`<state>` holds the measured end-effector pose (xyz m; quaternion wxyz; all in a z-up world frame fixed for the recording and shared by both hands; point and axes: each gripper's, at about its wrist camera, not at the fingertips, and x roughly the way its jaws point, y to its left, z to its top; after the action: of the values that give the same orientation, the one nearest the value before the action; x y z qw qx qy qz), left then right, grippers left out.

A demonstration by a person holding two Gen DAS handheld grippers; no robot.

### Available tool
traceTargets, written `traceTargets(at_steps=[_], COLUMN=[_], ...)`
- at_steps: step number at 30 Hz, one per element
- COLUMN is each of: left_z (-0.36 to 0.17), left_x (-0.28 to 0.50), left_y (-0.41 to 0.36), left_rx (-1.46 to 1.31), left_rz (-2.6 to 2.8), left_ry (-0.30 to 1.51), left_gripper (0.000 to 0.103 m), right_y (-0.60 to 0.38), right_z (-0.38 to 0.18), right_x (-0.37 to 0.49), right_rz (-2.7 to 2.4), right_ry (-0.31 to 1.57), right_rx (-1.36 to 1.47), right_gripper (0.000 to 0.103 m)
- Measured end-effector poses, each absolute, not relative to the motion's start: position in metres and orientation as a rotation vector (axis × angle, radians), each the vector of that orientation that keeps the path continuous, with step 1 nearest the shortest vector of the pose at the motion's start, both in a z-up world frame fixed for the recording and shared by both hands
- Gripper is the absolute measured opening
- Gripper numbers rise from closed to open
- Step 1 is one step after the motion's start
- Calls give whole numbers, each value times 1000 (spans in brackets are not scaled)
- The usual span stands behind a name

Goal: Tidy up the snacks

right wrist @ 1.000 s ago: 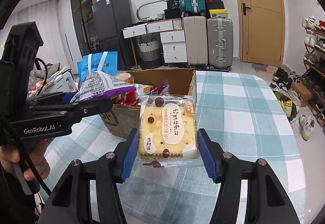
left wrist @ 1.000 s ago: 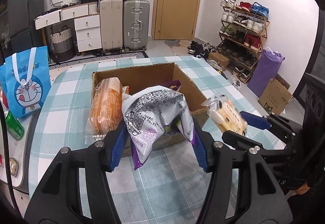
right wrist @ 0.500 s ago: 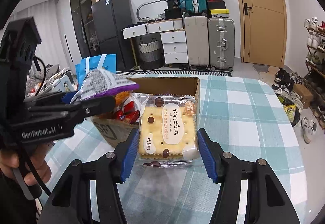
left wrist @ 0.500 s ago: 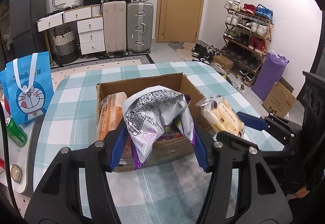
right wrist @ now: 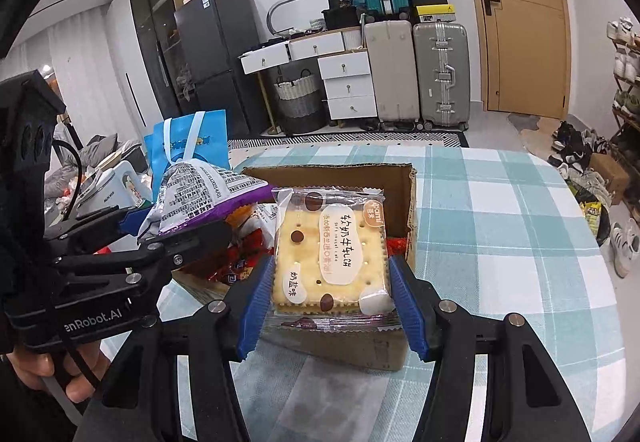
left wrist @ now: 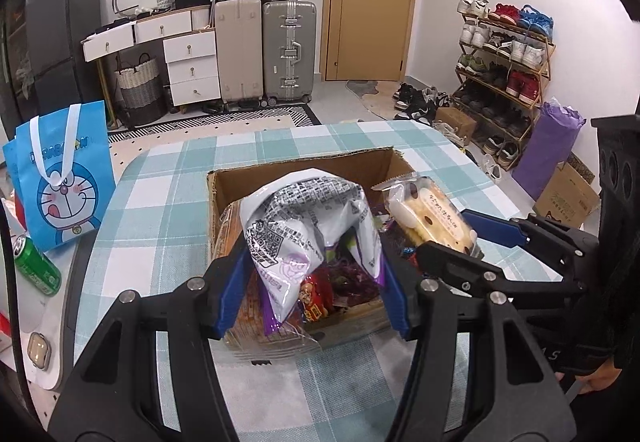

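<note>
Both hands full right now. My left hand-held gripper (left wrist: 310,282) is clamped on a white and purple snack bag (left wrist: 304,226), squeezing it so it folds into a hump between the blue pads (left wrist: 232,286). It's hanging right over the open box (left wrist: 304,169), toward the near side. From the right wrist view the same bag (right wrist: 204,193) sits up over the box's left end, with the left hand-held gripper (right wrist: 176,230) pinching it from below.

My right hand-held gripper (right wrist: 332,302) is closed on a cracker pack (right wrist: 330,254), gripping it by its two side edges, label facing the camera. It's over the near right part of the box (right wrist: 410,209), just beside the bag but not touching it as far as I can tell. In the left view the pack (left wrist: 428,213) is tilted, out by the box's right wall, held in the right hand-held gripper (left wrist: 472,242).

The box sits on the worktop (left wrist: 168,209), which has a teal and white check cloth. It's already got stuff in it: red and purple wrappers (left wrist: 340,282) in the middle, and an orange pack in clear wrap (left wrist: 252,310) along the left wall.

Off to the left there's a blue cartoon tote (left wrist: 64,177) standing at the worktop's edge, and a green can (left wrist: 36,266) lying just below it.
</note>
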<state>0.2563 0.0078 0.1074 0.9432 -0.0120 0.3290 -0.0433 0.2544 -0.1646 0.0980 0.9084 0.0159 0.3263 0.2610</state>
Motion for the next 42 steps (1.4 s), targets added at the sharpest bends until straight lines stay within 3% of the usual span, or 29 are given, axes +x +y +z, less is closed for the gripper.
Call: traceTargets(at_steps=[12,15,17,22,25,32,34,42], left_z=[95,96,96,97,99,103,103,100], left_x=[273,273,275,273,268,254,246,205], left_y=[3,3,5,8,7,7,8,11], left_rx=[13,3,-4,-15,-15,-28,-32,-40], left_rz=[-71,-73,-73,-77,-89,-106,-107,-117], left_ry=[677,674,674,668,656,649,635,581], left_gripper=[56,57,58,70,80,87,103,102], right_y=[-166,-166,-168,-176,-181,-195,-198,-209], right_z=[99,100,100,105,104,103,102,97], right_x=[277,276,272,259,253,237,232,208], right_rz=[546,562,571,581,572,575,582,598], right_ry=[682,669,655,614,610,598,601,509], right_rx=[52,44,32,31,22,27,34,62], right_gripper=[58,61,69,74,84,101,102,102])
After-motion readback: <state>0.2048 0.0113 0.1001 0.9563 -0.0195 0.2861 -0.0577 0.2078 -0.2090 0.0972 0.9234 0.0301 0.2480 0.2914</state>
